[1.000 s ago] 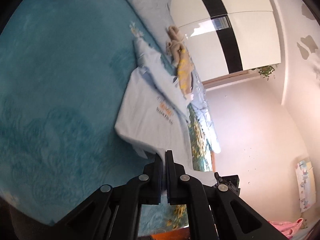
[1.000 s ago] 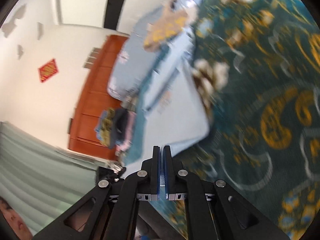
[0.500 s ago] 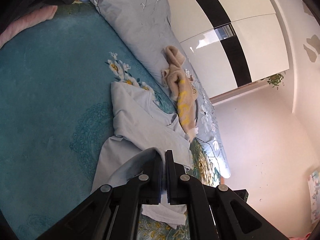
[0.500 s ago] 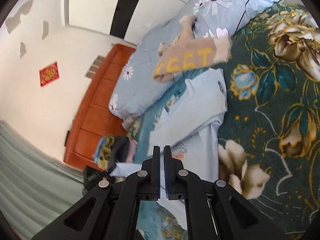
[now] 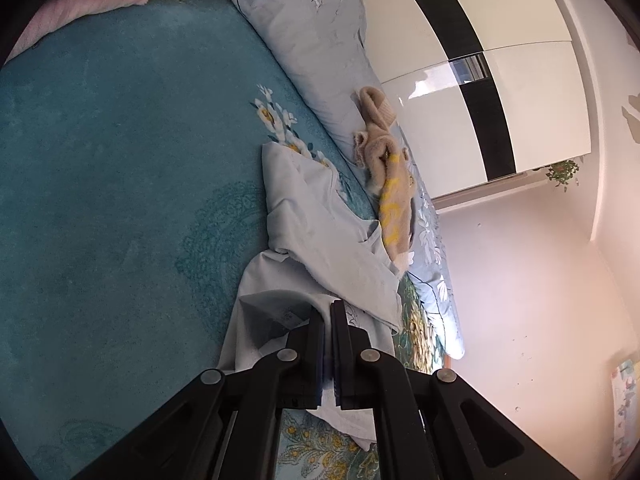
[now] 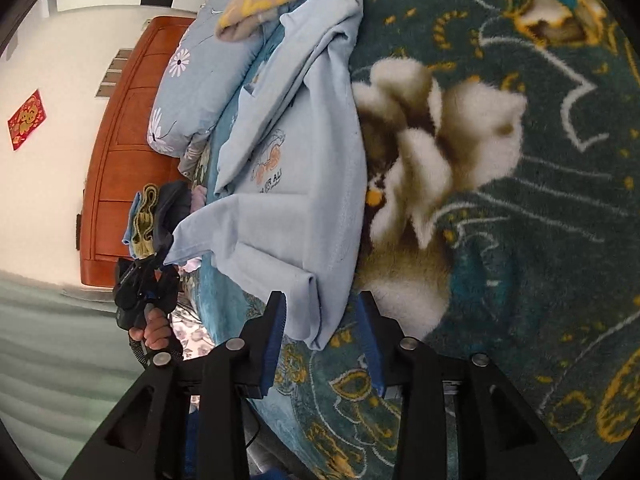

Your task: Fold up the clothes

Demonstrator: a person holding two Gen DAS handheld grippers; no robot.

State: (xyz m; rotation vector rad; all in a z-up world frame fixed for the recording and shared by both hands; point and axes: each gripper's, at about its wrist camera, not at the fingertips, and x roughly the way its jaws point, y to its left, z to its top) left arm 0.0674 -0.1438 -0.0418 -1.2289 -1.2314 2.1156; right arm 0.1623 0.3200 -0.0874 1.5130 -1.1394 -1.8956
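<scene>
Opened since half a second ago, the right gripper (image 6: 322,316) now straddles a folded corner of the pale blue cotton T-shirt (image 6: 292,168), crumpled on the teal floral bedspread (image 6: 520,280). Left gripper (image 5: 328,314): jaws closed, pinching the shirt's hem. One beige knitted sweater (image 5: 386,168) lies beside, on the pale blue quilt (image 5: 312,40).

The pale blue cotton-like shirt (image 6: 292,184) looked soft and matt, the teal floral blanket (image 6: 520,240) plush, the reddish-brown wooden headboard (image 6: 120,160) smooth, the white wardrobe panels (image 5: 532,100) glossy.

Bright daylight, glare on the wardrobe (image 5: 460,80), heavy fisheye warping, dark vignetted corners.
</scene>
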